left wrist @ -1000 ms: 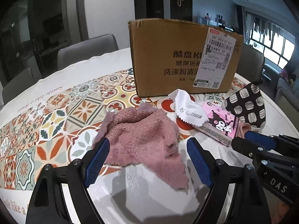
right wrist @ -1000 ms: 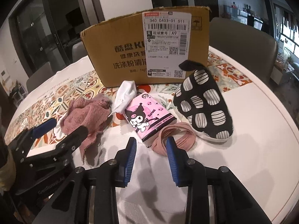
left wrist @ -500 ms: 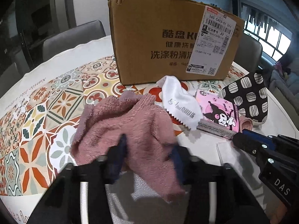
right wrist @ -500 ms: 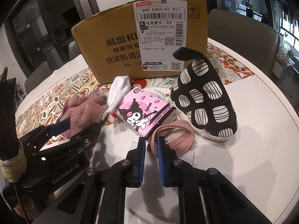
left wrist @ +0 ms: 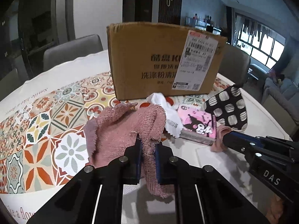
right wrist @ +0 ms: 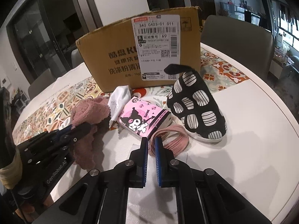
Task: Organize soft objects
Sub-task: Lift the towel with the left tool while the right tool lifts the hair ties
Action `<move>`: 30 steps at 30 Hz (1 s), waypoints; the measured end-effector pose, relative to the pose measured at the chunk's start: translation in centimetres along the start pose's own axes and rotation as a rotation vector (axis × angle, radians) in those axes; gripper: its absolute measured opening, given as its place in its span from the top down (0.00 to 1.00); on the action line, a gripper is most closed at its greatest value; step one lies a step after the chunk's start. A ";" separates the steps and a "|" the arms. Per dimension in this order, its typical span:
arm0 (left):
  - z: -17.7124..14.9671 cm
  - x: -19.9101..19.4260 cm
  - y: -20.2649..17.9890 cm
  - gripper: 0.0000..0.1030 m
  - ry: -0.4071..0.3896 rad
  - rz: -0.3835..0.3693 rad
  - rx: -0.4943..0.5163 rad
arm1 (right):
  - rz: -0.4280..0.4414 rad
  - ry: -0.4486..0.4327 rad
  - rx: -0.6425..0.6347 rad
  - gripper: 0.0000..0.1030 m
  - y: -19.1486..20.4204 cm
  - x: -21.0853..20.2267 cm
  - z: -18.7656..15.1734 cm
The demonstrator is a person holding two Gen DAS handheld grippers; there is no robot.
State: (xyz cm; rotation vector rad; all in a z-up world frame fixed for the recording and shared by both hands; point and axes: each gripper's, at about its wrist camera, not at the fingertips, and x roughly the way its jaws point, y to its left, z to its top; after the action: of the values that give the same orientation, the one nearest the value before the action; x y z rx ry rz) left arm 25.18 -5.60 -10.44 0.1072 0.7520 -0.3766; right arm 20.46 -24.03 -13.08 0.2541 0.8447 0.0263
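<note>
On the left, the patterned tile cloth (left wrist: 56,123) is being shown spread across the white bench (right wrist: 257,123). Just right of it, the pink towel (left wrist: 119,130) is being held bunched and partly raised off the bench, one fold being pinched between the blue pads of the left tongs (left wrist: 148,149), which are clamped together on it; the rest of the towel is being left draped on the bench and over the cloth's edge. Behind, near the bench's middle, the cardboard box (left wrist: 149,59) is being shown upright, a white shipping label fixed to its front. Touching the towel's right side, the white cleaning cloth (right wrist: 119,99) is being shown crumpled, its lower edge lying against the pink tissue pack (right wrist: 143,119) printed with a cartoon figure. In front of the pack, the pink band (right wrist: 173,138), a flat looped strip, is being shown lying on the bench; the right tongs (right wrist: 151,143) are being held at its near end, the jaws brought almost together with a narrow gap, and a thin edge of the band is being seen between the pads, though whether it is being gripped cannot be told. Farthest right, the black spotted mitt (right wrist: 196,108) is being shown resting on the bench, its tip leaning against the box and its cuff just beside the band.
</note>
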 end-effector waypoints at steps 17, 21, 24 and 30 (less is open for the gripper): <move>-1.0 0.6 0.7 0.87 0.053 -0.019 -0.062 | 0.020 0.063 -0.042 0.72 0.4 1.6 -0.1; -1.2 0.8 0.8 0.87 0.059 -0.016 -0.066 | 0.002 0.091 -0.060 0.74 0.6 2.6 -0.1; -1.2 0.7 0.6 0.87 0.057 -0.015 -0.060 | -0.021 0.083 -0.066 0.89 0.5 2.6 -0.2; -0.9 -0.1 0.1 0.87 0.031 -0.010 -0.047 | -0.006 0.052 -0.048 0.93 0.0 1.6 -0.1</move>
State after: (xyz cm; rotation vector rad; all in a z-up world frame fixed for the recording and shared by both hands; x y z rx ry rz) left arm 24.56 -5.28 -10.96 0.0655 0.7915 -0.3676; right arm 21.45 -23.78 -14.26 0.2063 0.8951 0.0477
